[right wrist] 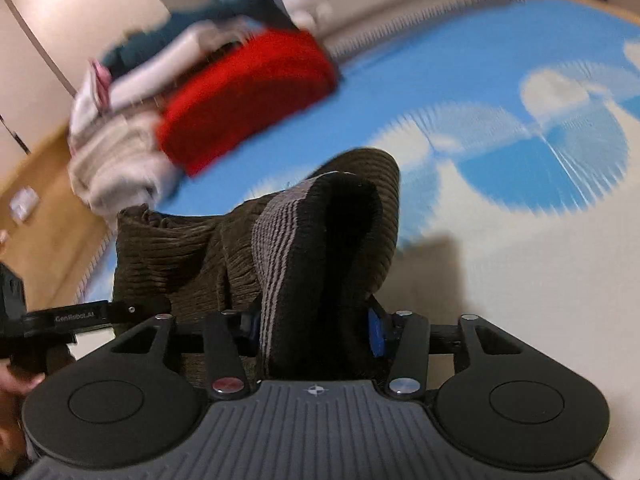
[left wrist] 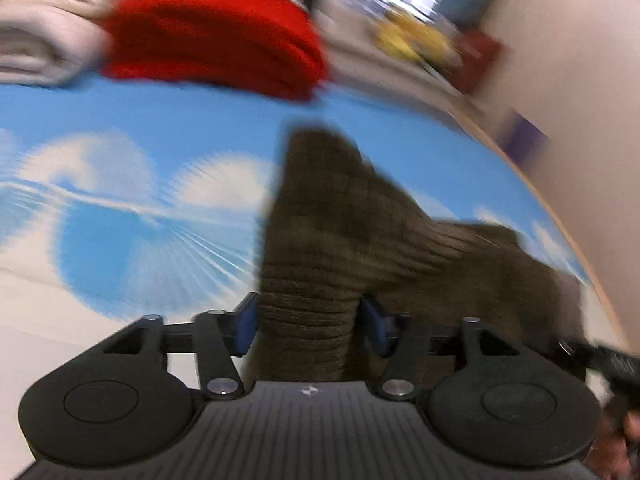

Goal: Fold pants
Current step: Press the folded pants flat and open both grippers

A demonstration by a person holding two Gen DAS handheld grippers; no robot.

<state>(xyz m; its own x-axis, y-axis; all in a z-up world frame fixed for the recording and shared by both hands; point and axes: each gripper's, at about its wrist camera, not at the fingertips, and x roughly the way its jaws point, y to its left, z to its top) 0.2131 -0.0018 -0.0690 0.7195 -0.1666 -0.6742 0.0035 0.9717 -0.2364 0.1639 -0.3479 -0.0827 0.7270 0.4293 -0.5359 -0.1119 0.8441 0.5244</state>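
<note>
A blue mat (left wrist: 160, 120) printed with white clouds covers the surface. On it lie the brown ribbed pants (left wrist: 340, 232), a folded red garment (left wrist: 216, 36) at the far side, and pale folded clothes (left wrist: 44, 28) just beside the red one.

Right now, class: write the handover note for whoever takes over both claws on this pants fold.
Left claw: brown corduroy pants bunched between its pads; looks gripped.
Right claw: closed on the striped waistband end of the pants.
Pants hang lifted and crumpled over the blue cloud sheet; a pile with a red folded garment sits behind.
Done: both ends picked up.
Left: spread flat, then every fold.
</note>
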